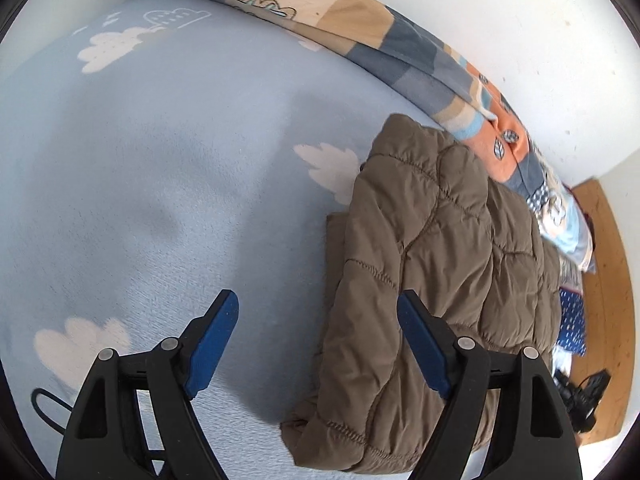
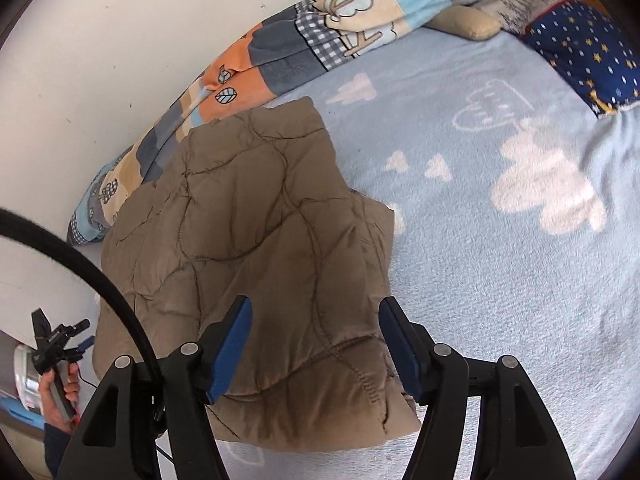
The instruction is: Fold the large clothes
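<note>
A brown quilted jacket lies folded into a compact stack on a light blue cloud-print blanket. It also shows in the right wrist view. My left gripper is open and empty, above the blanket with its right finger over the jacket's left edge. My right gripper is open and empty, hovering over the jacket's near edge. The other hand-held gripper shows at the far left in the right wrist view.
A patchwork fleece blanket is bunched along the white wall. A navy star-print pillow lies at the far right. A black cable hangs at the left. Wooden floor borders the bed.
</note>
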The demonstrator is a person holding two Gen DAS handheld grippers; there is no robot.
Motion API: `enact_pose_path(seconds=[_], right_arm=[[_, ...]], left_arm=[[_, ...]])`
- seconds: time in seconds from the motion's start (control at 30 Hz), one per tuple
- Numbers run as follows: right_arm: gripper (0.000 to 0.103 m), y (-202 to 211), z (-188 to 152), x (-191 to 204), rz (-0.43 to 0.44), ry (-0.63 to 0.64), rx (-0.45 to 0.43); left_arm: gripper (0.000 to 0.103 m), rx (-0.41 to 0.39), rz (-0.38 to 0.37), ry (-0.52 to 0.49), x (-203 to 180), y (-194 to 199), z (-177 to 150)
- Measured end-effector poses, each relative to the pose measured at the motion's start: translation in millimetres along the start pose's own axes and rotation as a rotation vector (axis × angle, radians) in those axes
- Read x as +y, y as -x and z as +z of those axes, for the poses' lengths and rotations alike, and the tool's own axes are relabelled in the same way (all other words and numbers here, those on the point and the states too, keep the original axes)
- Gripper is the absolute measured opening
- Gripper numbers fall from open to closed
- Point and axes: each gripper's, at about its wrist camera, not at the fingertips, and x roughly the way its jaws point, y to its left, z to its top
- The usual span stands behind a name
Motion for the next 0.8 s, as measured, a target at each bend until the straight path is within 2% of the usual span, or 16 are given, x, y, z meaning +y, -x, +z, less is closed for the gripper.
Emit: enact_pose_path(seconds=[0.23,0.33,0.53,0.6,0.73,0.8], right_arm=[[0.07,7,3,-9,0.041,-0.042,-0.009],[0.07,9,5,-10,0.043,-0.047,-0.019],[0.073,5,7,-21,0.069,-0.083,-0.008],[0.073,0,8,-26,0.103,-0.097,0.004],[0.073,-13,10,-41,0.193,-0.161,0.021],[0.074,-20,12,-47,0.214,-0.177,0.035]], left_arm=[[0.081,-0.075,0.062,-0.025,-7,8,2],[0.081,-0.042,0.051,-0.051,-9,4,6],[0.081,0.063,-0.034,-0.051,-10,-16,2],[0.081,0.107,-0.069,-0.047,-10,-21,1],[0.081,0.157,-0.208,0.0,-3,-34,0],[0.081,0.182,-0.219,-0.01,-2,-42,-2]])
